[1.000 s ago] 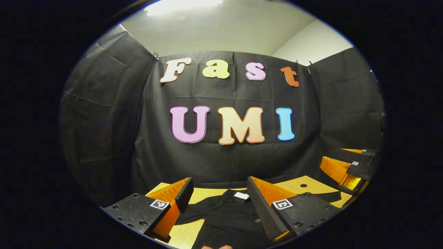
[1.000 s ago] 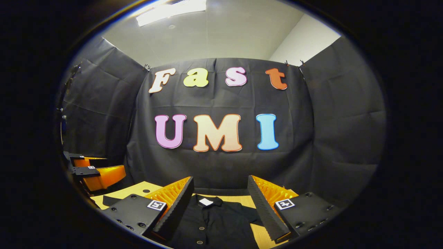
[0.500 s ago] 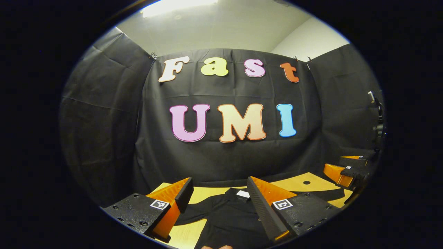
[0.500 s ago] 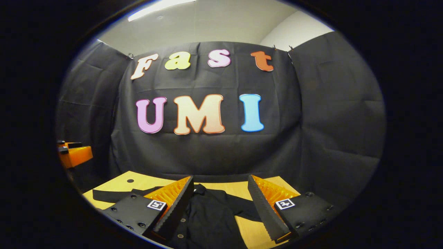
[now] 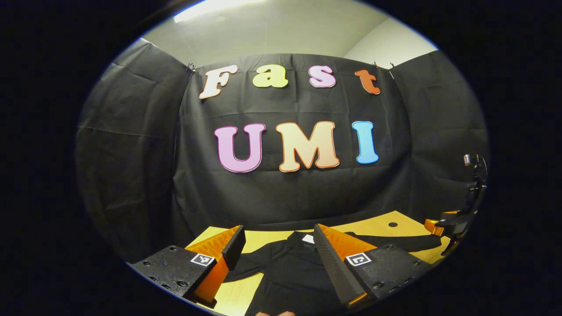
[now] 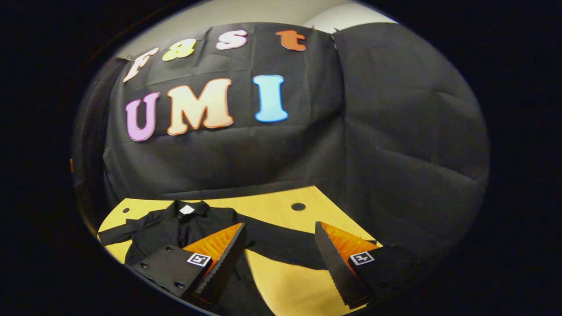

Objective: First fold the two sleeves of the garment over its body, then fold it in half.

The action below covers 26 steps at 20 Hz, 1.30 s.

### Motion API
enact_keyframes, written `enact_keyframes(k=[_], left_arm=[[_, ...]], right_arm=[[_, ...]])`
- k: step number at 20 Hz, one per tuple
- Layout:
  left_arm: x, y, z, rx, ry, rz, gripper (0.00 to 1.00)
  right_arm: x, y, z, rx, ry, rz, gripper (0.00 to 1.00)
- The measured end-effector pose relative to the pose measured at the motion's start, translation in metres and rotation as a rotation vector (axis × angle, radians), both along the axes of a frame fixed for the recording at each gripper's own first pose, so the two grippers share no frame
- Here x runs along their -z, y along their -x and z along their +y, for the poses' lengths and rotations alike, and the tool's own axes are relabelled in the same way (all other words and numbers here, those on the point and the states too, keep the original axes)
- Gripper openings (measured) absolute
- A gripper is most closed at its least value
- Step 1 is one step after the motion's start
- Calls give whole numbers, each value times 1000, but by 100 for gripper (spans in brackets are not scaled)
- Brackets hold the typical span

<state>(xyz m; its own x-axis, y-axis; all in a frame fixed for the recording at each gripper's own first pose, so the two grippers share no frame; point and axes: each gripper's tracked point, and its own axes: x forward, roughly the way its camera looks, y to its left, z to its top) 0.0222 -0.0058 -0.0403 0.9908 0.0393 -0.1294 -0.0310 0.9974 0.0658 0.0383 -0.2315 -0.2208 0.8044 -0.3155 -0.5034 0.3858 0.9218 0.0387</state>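
Note:
A black button-up shirt (image 6: 175, 226) lies flat on the wooden table (image 6: 281, 210), collar toward the booth wall, with both sleeves spread out. In the right gripper view its right sleeve (image 6: 285, 245) stretches across the wood between my right gripper's (image 6: 279, 239) open fingers, which hover above it. In the left gripper view the shirt (image 5: 285, 267) lies under my left gripper (image 5: 277, 241), open and held above the collar area. The right gripper (image 5: 448, 224) shows at that view's far right edge.
The black cloth wall closes off the back and both sides of the table. A round hole (image 6: 298, 206) is in the tabletop near the back right corner. Bare wood lies in front of the right sleeve (image 6: 290, 285).
My right gripper has swung to the right and tilted down, from over the shirt's body to over the right sleeve. The left gripper has tilted down slightly and stays over the collar.

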Motion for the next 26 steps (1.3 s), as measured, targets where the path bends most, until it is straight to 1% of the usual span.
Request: enact_keyframes(k=[2,4,5,6,8,9,10,12,13,14,16,17,18,19,20,21,23,24,25,26], left_arm=[[3,-2,-4,-3,-4,17,93],[5,-5,-10,-6,-15,27,93],[3,-5,-13,-3,-21,26,91],[1,-7,-18,2,-26,24,92],[3,-10,-29,15,-36,30,92],[4,-11,-33,21,-39,32,92],[5,-13,-38,25,-40,37,92],[7,-14,-47,30,-42,48,94],[7,-14,-51,32,-44,51,95],[6,-14,-56,34,-45,54,95],[5,-15,-65,37,-49,53,95],[5,-14,-69,36,-50,52,95],[5,-14,-72,34,-49,52,95],[4,-14,-76,31,-47,52,95],[3,-13,-80,28,-44,53,95],[3,-11,-82,23,-39,55,95],[3,-8,-86,13,-34,58,95],[2,-7,-88,7,-32,60,95],[3,-5,-88,-1,-28,61,92],[2,-4,-89,-10,-22,60,95]], right_arm=[[26,-1,-24,75,-48,49,99],[52,8,-48,135,-75,101,98],[63,14,-57,156,-78,136,98],[74,16,-66,171,-72,162,94],[91,27,-91,200,-73,211,94],[97,31,-99,215,-82,228,98],[104,34,-105,234,-94,245,94],[119,39,-120,265,-113,290,94],[124,39,-125,277,-113,316,94],[132,38,-128,284,-124,343,98],[146,35,-124,306,-168,404,98],[147,36,-126,313,-195,424,94],[152,39,-131,320,-213,441,95],[154,39,-135,325,-227,454,98],[157,39,-136,327,-236,467,98],[158,38,-136,324,-248,476,95],[155,34,-140,318,-239,480,95],[153,37,-135,317,-235,488,94],[155,33,-135,311,-228,492,98],[154,31,-134,301,-224,494,98]])
